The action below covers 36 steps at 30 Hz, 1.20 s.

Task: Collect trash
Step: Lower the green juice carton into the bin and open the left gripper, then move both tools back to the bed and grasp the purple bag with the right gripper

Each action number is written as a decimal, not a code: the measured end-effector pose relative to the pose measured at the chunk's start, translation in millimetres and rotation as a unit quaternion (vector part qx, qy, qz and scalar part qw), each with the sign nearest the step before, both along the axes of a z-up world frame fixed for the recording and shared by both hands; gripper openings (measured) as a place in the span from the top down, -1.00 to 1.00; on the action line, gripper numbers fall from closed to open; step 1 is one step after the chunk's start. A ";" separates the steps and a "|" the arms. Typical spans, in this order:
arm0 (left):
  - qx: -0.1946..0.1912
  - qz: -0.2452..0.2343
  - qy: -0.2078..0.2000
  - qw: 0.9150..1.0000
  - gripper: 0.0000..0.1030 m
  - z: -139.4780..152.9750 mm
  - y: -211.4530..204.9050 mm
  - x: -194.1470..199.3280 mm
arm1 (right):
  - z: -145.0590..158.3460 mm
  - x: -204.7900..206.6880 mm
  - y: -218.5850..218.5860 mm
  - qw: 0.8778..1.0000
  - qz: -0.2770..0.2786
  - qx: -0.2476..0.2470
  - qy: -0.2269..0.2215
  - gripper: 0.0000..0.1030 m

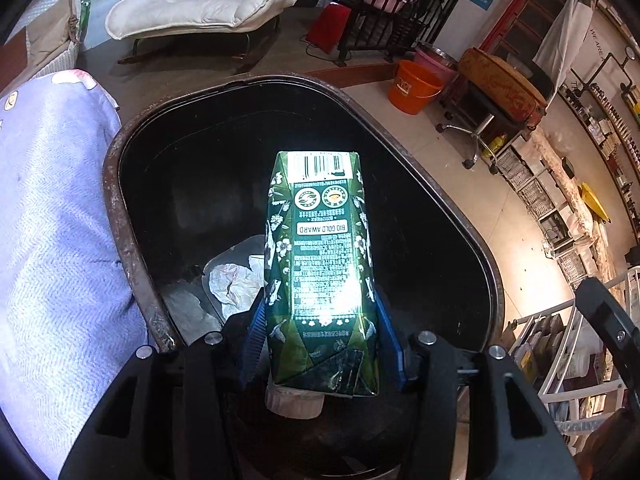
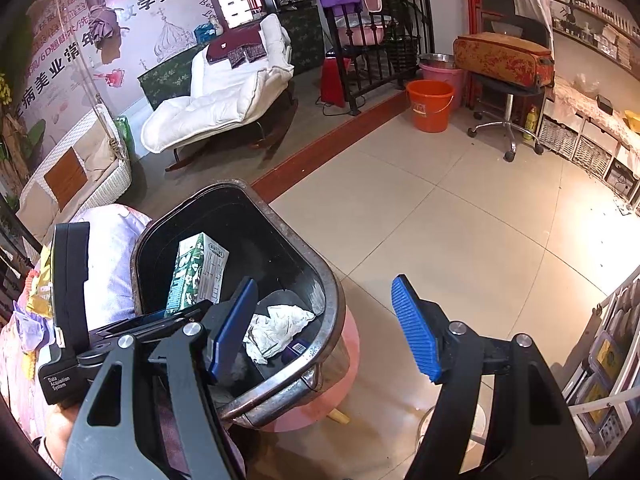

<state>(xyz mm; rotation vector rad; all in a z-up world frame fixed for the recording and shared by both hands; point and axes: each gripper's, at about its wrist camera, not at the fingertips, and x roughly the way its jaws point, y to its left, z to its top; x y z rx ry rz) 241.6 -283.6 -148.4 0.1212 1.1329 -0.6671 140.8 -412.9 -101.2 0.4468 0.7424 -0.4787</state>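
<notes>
Green drink carton clamped between blue pads of left tongs, cap end nearest, hanging over open black bin for dropping. Crumpled tissue already below. Right tongs apart, empty, beside bin rim.

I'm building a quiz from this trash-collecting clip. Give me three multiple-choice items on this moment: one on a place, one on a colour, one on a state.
1. Where is the green carton?
A. on the floor
B. over the open black bin, between the left gripper's pads
C. on the white lounge chair

2. What colour is the bucket on the floor?
A. orange
B. blue
C. yellow

3. How is the right gripper?
A. shut on crumpled paper
B. shut on the carton
C. open, with nothing between its pads

Answers:
1 B: the carton sits between blue pads above the bin's mouth.
2 A: it is plainly orange in both views.
3 C: its pads stand wide apart, with nothing between them.
</notes>
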 end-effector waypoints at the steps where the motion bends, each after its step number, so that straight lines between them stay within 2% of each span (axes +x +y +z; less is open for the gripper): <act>1: 0.000 0.001 -0.002 1.000 -0.15 1.2 0.1 -0.2 | 0.8 -0.9 -0.3 1.000 -0.002 -0.001 -0.002 -0.36; 8: -0.016 -0.003 -0.036 0.999 -0.47 15.7 8.4 -8.6 | 3.8 -3.5 -0.8 1.000 -0.014 0.000 -0.010 -0.41; 14: -0.037 0.004 -0.080 0.996 -0.58 33.5 25.5 -26.5 | 5.0 -1.0 -0.8 1.000 -0.008 0.002 -0.012 -0.44; 20: -0.041 0.020 -0.135 0.990 -0.66 52.0 50.9 -47.9 | 6.2 2.8 7.9 1.000 0.014 0.007 -0.016 -0.45; 28: -0.022 0.059 -0.178 0.982 -0.71 65.3 91.1 -68.6 | 11.2 16.2 42.5 0.996 0.081 0.008 -0.022 -0.45; 36: -0.035 0.136 -0.179 0.974 -0.71 76.1 151.9 -70.1 | 15.7 38.2 93.2 0.985 0.168 0.012 -0.025 -0.45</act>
